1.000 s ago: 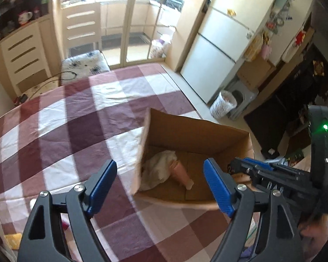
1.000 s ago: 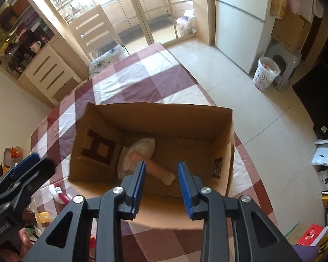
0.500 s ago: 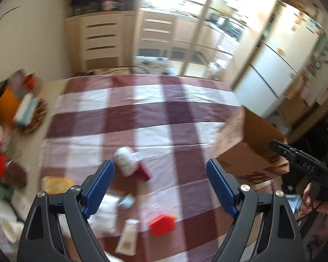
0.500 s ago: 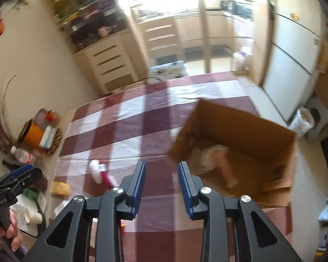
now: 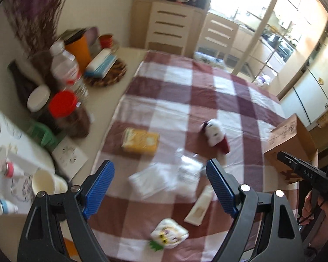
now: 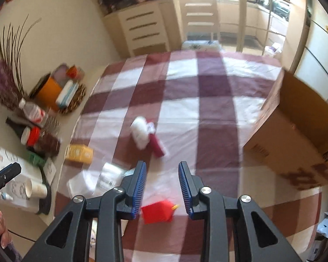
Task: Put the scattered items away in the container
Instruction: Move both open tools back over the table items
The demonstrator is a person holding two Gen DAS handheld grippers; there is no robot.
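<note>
both grippers are empty: left gripper wide, right gripper narrow. scattered items lie on the checked cloth; box stands at its right edge.

Water bottle, red-lidded jar, paper cup

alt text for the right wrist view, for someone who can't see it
The right gripper hangs empty, slightly open, over a checked tablecloth, a small red carton just below it. A white and maroon bundle and yellow box lie beyond; a cardboard box stands at right.
</note>
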